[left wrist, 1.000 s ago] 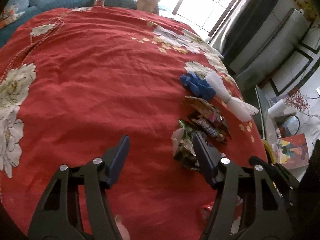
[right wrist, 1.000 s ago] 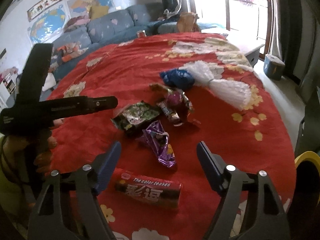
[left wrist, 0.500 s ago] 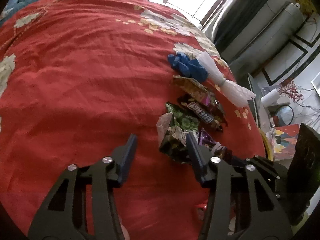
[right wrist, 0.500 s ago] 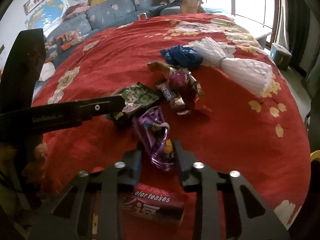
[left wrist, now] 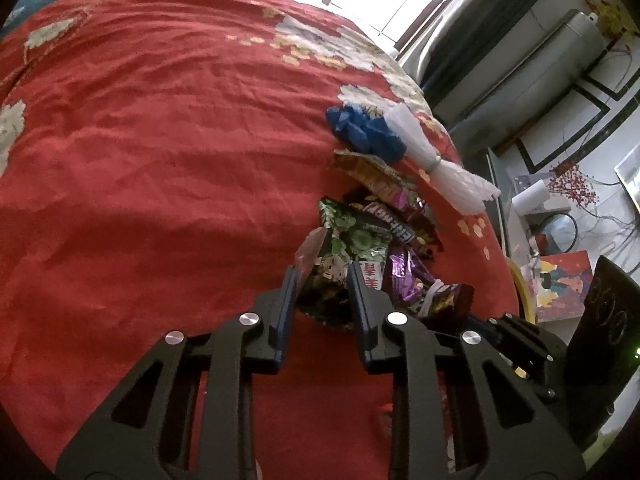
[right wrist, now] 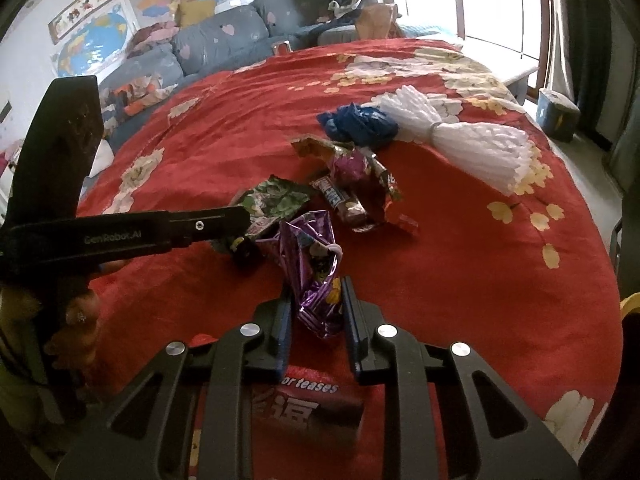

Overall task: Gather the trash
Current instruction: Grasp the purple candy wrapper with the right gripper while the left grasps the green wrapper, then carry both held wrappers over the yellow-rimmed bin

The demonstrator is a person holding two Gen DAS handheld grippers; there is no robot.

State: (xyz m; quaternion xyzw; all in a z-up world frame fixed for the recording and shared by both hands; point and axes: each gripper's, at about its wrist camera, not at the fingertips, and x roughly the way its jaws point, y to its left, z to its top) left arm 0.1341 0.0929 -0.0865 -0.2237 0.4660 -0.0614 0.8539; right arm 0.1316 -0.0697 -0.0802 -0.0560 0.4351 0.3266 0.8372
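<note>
Snack wrappers lie in a heap on the red flowered cloth [left wrist: 160, 184]. My left gripper [left wrist: 321, 270] has a green wrapper [left wrist: 352, 232] between its jaws, which are closing and press on its crumpled end. In the right wrist view the left gripper [right wrist: 242, 220] comes in from the left onto the same green wrapper [right wrist: 280, 196]. My right gripper [right wrist: 316, 288] is shut on a purple foil wrapper [right wrist: 308, 240], which stands up from the cloth. The purple wrapper [left wrist: 404, 276] lies just right of the left fingers. A person's hand [right wrist: 76, 320] holds the left gripper.
Beyond lie a dark candy-bar wrapper [right wrist: 344, 200], a magenta wrapper [right wrist: 356, 168], a blue crumpled bag [right wrist: 360, 124] and a white tied bundle [right wrist: 460, 136]. A red packet [right wrist: 308, 404] lies under the right gripper. The round table edge drops off at the right; a sofa [right wrist: 224, 40] stands behind.
Both grippers went from wide open to nearly closed. The left one slid forward and right onto the green wrapper. The right one closed on the purple wrapper, which now stands upright.
</note>
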